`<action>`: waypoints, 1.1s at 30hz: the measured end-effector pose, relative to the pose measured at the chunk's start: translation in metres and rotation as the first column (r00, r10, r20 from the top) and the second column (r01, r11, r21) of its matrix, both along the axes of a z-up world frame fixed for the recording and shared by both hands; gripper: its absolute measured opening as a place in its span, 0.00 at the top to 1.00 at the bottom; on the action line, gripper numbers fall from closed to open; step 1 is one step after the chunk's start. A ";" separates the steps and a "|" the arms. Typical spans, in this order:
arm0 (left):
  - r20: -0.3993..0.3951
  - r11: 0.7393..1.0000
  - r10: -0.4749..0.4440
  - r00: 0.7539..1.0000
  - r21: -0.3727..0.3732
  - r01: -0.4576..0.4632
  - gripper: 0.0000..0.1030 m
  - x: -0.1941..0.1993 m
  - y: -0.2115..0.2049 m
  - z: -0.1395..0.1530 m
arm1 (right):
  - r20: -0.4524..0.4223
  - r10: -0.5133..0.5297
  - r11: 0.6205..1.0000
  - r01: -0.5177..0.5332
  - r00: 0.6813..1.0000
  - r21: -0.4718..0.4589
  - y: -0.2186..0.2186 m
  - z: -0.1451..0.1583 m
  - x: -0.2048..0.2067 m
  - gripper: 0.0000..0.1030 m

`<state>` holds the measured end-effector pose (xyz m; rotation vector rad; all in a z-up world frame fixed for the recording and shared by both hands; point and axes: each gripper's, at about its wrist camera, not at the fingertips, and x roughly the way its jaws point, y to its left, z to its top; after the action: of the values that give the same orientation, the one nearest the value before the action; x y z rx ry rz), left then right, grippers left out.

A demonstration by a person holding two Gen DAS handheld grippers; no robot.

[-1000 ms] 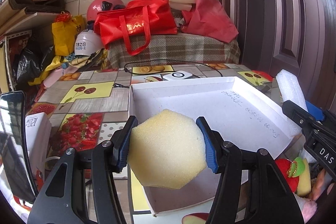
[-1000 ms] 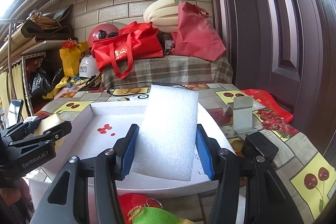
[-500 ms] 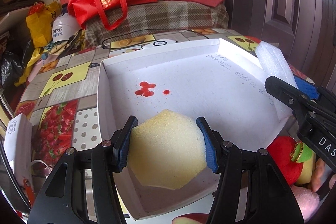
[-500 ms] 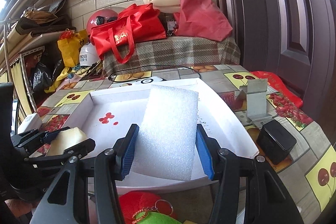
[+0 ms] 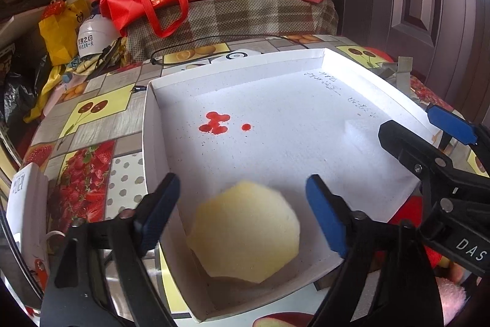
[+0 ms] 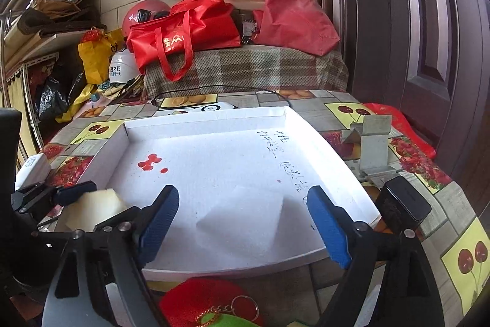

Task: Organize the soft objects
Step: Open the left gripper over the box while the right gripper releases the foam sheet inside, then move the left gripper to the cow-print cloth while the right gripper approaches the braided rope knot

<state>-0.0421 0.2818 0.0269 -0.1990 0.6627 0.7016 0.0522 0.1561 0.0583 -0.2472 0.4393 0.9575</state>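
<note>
A yellow sponge [image 5: 245, 230] lies in the near left corner of the white box [image 5: 306, 60], between the parted jaws of my open left gripper [image 5: 242, 213]. The sponge also shows in the right wrist view [image 6: 92, 209]. A white foam block [image 6: 245, 222] lies in the near right part of the box [image 6: 208, 120], between the parted jaws of my open right gripper [image 6: 242, 219]. The block also shows in the left wrist view [image 5: 361, 132], beside the right gripper's fingers [image 5: 410, 149].
Red and green plush toys [image 6: 211, 305] lie in front of the box. A black box [image 6: 404, 206] and a grey metal bracket [image 6: 372, 143] stand to the right. A white device [image 5: 24, 204] sits at the left. Bags and helmets are piled behind the table.
Both grippers have opened. The yellow sponge dropped into the box's near left corner and the white foam block now lies flat in the box's near right part.
</note>
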 end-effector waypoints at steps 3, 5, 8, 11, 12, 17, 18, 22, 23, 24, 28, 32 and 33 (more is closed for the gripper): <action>0.013 0.999 0.008 1.000 0.034 -0.008 0.00 -0.003 -0.004 0.004 | 0.014 0.002 1.000 -0.002 1.000 -0.002 0.001 0.000 -0.001 0.15; 0.017 0.999 0.014 1.000 0.036 -0.014 0.00 -0.004 -0.003 0.004 | 0.016 -0.002 1.000 0.002 1.000 0.001 0.000 0.001 -0.001 0.11; 0.032 0.999 0.027 0.999 0.027 -0.028 0.00 -0.008 0.000 0.005 | 0.016 -0.005 1.000 0.005 1.000 0.011 -0.001 0.001 0.000 0.10; 0.048 0.999 0.041 0.998 0.034 -0.042 0.00 -0.011 -0.001 0.006 | 0.011 -0.010 1.000 0.009 1.000 0.023 -0.003 0.001 0.000 0.10; 0.053 0.998 0.043 0.998 0.039 -0.045 0.00 -0.012 -0.001 0.007 | 0.010 -0.012 1.000 0.011 1.000 0.026 -0.004 0.000 0.000 0.09; 0.088 0.998 0.040 0.995 0.045 -0.044 0.00 -0.017 -0.002 0.010 | -0.005 -0.020 0.998 0.020 1.000 0.053 -0.008 0.000 0.000 0.08; 0.096 0.999 0.025 0.995 0.041 -0.029 0.00 -0.018 -0.002 0.011 | -0.011 -0.020 0.998 0.021 1.000 0.059 -0.009 0.000 0.000 0.08; 0.118 0.998 -0.020 0.993 0.068 0.012 0.00 -0.019 -0.010 0.014 | -0.013 -0.029 0.996 0.030 0.999 0.080 -0.014 0.001 -0.002 0.06; 0.123 0.997 -0.025 0.992 0.081 0.015 0.00 -0.019 -0.013 0.015 | -0.010 -0.033 0.996 0.034 0.999 0.085 -0.014 0.001 -0.002 0.00; 0.129 0.996 -0.031 0.991 0.092 0.019 0.00 -0.020 -0.015 0.016 | -0.009 -0.036 0.995 0.037 0.999 0.091 -0.016 0.001 -0.003 0.00; 0.170 0.994 -0.033 0.985 0.112 0.014 0.00 -0.027 -0.018 0.021 | -0.018 -0.048 0.992 0.050 0.999 0.115 -0.022 0.002 -0.002 0.00; 0.223 0.991 -0.028 0.974 0.130 -0.001 0.00 -0.037 -0.019 0.025 | -0.037 -0.063 0.984 0.068 0.997 0.164 -0.033 0.003 0.000 0.00; 0.232 0.990 -0.027 0.972 0.138 -0.006 0.00 -0.039 -0.020 0.026 | -0.041 -0.069 0.982 0.075 0.997 0.174 -0.036 0.003 0.001 0.00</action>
<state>-0.0809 0.2614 0.0524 -0.1474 0.3882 0.6985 0.0531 0.1200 0.0618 -0.0542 0.3907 0.9244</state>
